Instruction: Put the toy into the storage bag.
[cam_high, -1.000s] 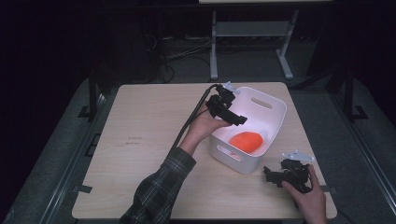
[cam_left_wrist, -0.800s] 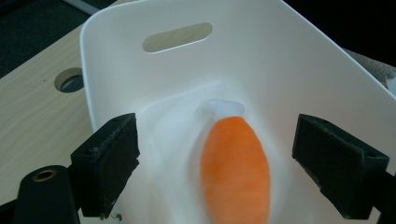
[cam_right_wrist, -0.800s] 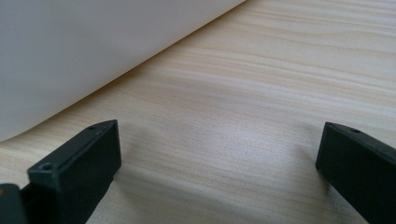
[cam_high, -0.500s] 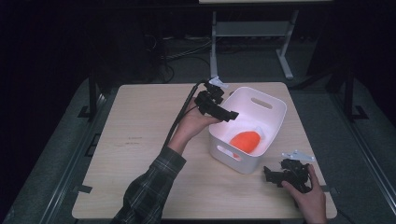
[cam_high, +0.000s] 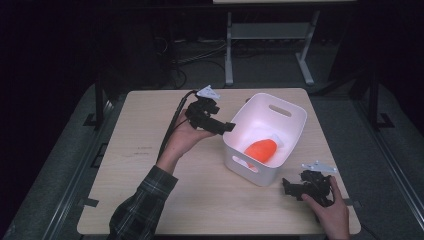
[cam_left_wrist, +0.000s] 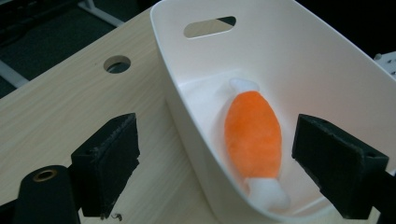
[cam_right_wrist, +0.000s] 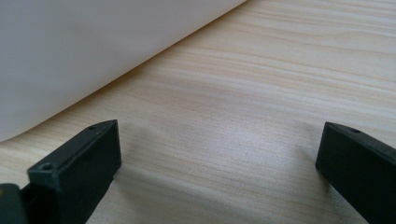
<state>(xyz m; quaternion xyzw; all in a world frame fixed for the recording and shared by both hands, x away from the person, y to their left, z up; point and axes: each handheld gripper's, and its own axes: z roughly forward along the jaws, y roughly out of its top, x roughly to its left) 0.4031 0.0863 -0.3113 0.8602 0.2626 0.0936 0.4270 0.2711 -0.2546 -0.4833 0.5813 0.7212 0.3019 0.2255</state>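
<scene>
Free room and obstacles. The white bin (cam_high: 265, 145) stands right of centre on the tabletop (cam_high: 145, 165); its walls are the only barrier, and its open top gives passage from above. Inside, the orange plush toy (cam_high: 261, 149) lies along the floor, with bare floor beside it toward the far handle slot. The left gripper (cam_high: 226, 127), fingers (cam_left_wrist: 108, 163) spread wide, hangs just beside the bin's left rim, the wall rising between them in the left gripper view. The right gripper (cam_high: 288, 186) rests low near the bin's near corner, fingers (cam_right_wrist: 79, 161) apart over bare wood, the bin wall close ahead. The tabletop left of the bin lies open.
</scene>
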